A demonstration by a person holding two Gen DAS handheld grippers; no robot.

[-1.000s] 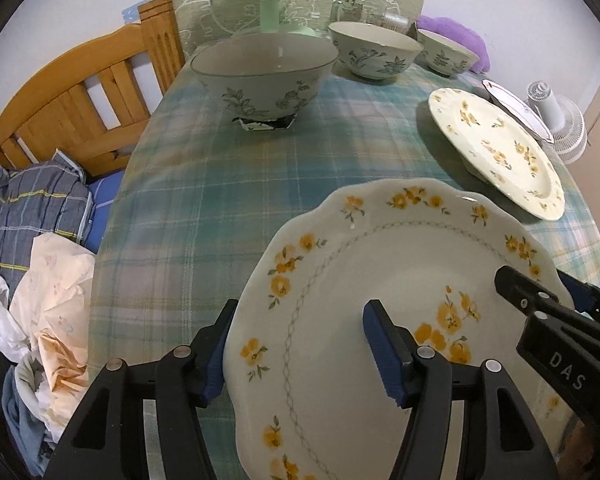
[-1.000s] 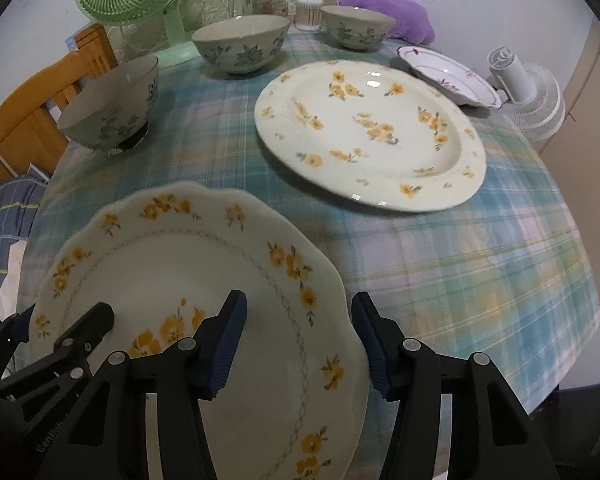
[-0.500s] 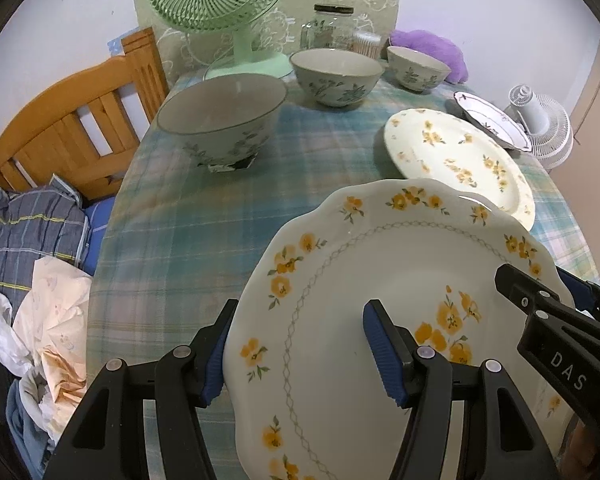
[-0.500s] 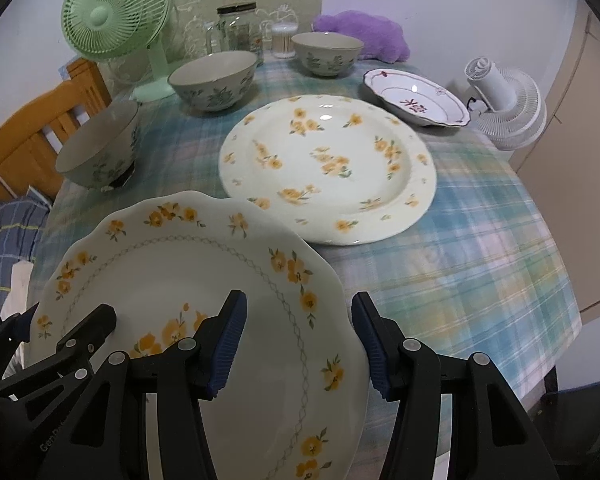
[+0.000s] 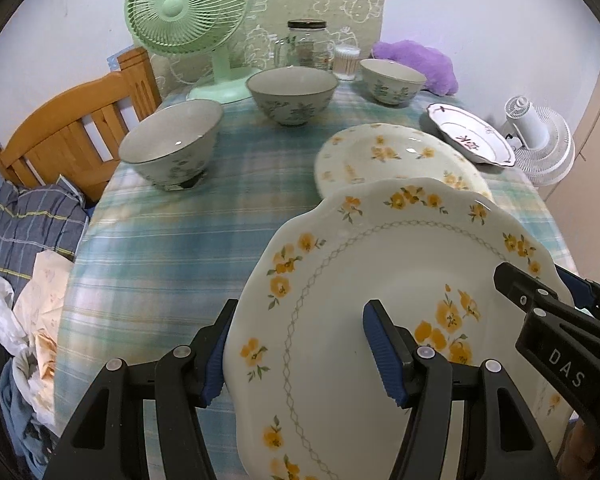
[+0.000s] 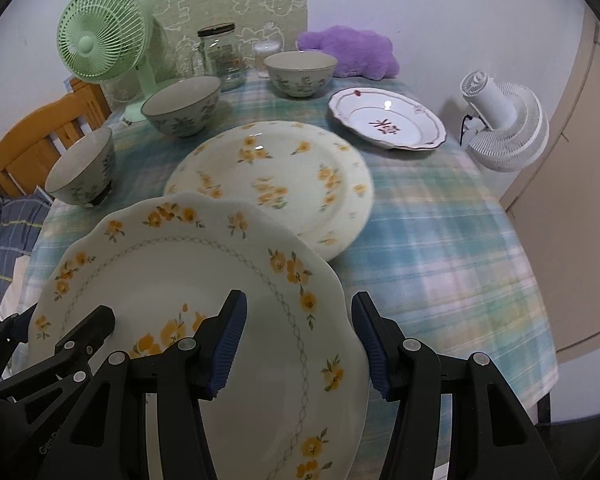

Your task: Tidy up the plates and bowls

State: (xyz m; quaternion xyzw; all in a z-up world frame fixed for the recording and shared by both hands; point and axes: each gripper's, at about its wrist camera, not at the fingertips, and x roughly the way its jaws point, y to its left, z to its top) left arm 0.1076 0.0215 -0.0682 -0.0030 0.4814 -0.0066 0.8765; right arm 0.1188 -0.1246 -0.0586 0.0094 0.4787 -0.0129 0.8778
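Note:
A scalloped white plate with yellow flowers (image 5: 380,260) hangs tilted above the near part of the table, held from both sides. My left gripper (image 5: 300,352) is shut on its left rim, one finger over the face and one outside the edge. My right gripper (image 6: 298,344) is shut on its right rim (image 6: 332,360) in the same way. Behind it a large round yellow-flowered plate (image 6: 284,168) lies flat on the table. Three floral bowls stand at the left (image 5: 172,148), the back middle (image 5: 292,94) and the back right (image 5: 392,80). A white plate with a red motif (image 6: 388,120) sits far right.
The checked tablecloth (image 5: 180,240) covers a round table. A green fan (image 5: 184,12), a glass jar (image 5: 306,44) and a purple plush (image 5: 416,64) line the back. A wooden frame (image 5: 68,136) and piled clothes (image 5: 24,280) are left; a white fan (image 6: 504,124) is right.
Both grippers, with the scalloped plate between them, have drawn back and risen from the table. The bowls, fan and round plate now look smaller and farther off.

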